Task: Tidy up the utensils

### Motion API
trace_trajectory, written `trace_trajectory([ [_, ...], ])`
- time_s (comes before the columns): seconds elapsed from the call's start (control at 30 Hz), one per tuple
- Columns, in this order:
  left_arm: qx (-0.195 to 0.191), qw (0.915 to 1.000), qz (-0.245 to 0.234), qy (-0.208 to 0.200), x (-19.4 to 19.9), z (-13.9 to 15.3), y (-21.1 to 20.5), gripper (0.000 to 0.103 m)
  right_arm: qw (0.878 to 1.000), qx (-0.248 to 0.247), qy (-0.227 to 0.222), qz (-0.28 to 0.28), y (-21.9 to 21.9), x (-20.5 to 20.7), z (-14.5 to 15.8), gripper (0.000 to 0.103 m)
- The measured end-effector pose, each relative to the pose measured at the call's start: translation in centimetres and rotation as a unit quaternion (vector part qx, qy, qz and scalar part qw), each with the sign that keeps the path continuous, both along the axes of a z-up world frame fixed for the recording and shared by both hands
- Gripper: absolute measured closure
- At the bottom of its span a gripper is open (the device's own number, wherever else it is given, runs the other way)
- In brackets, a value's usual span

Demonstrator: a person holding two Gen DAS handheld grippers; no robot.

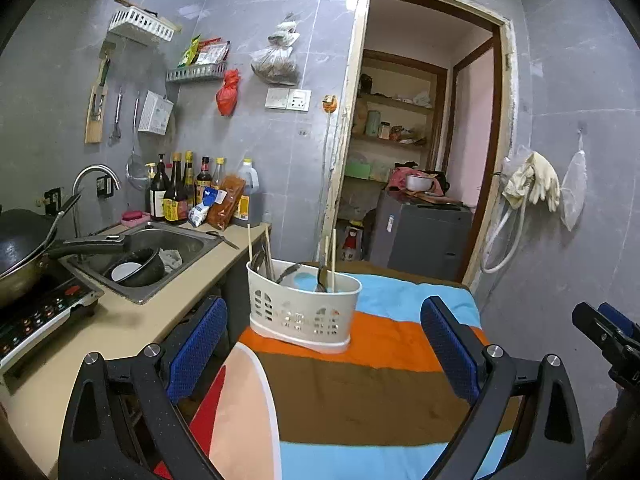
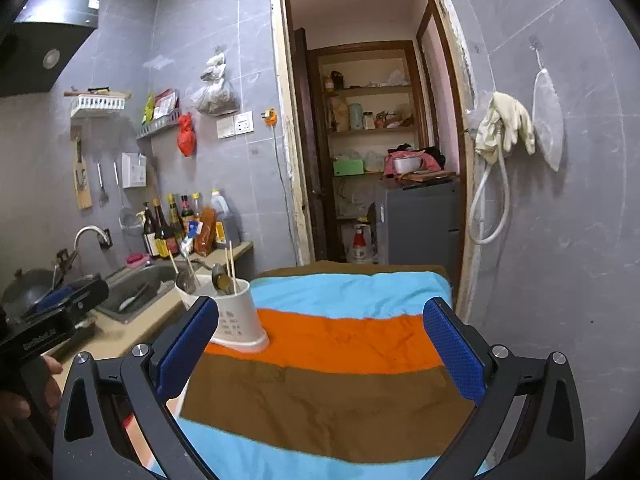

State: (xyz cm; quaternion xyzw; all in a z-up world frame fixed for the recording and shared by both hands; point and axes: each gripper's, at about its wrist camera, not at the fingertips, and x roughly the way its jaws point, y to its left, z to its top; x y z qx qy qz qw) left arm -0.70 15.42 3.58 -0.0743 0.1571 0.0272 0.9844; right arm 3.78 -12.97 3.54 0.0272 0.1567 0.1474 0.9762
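Note:
A white perforated utensil caddy [image 1: 303, 309] stands on the striped cloth of a table [image 1: 384, 392], on its orange band. Chopsticks [image 1: 333, 258] and dark spoons [image 1: 322, 278] stick up out of it. My left gripper [image 1: 322, 344] is open, well short of the caddy, with nothing between its blue pads. In the right wrist view the caddy [image 2: 236, 320] sits at the left, partly behind the left finger, with spoons [image 2: 221, 278] and chopsticks [image 2: 229, 265] showing. My right gripper [image 2: 320, 354] is open over the cloth [image 2: 332, 408] and empty.
A peach and red plate [image 1: 244, 420] lies at the table's near left edge. Left of the table runs a counter with a sink [image 1: 160, 256] holding a pan, a wok, an induction hob [image 1: 44, 316] and sauce bottles [image 1: 180, 192]. A doorway [image 1: 420, 140] opens behind the table.

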Motion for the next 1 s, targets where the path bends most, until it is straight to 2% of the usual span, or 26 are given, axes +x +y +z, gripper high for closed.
trace_trajectory([
  [0.4,0.019,0.9992,-0.034,0.001,-4.0,-1.7,-2.4,0.008,0.999,-0.015,0.007,-0.029,-2.0,-4.2,-1.1,0.000],
  [1.0,0.025,0.9990,-0.038,0.003,-4.4,-2.0,-3.2,0.008,0.999,-0.011,0.011,-0.032,-2.5,-4.3,-1.5,0.000],
])
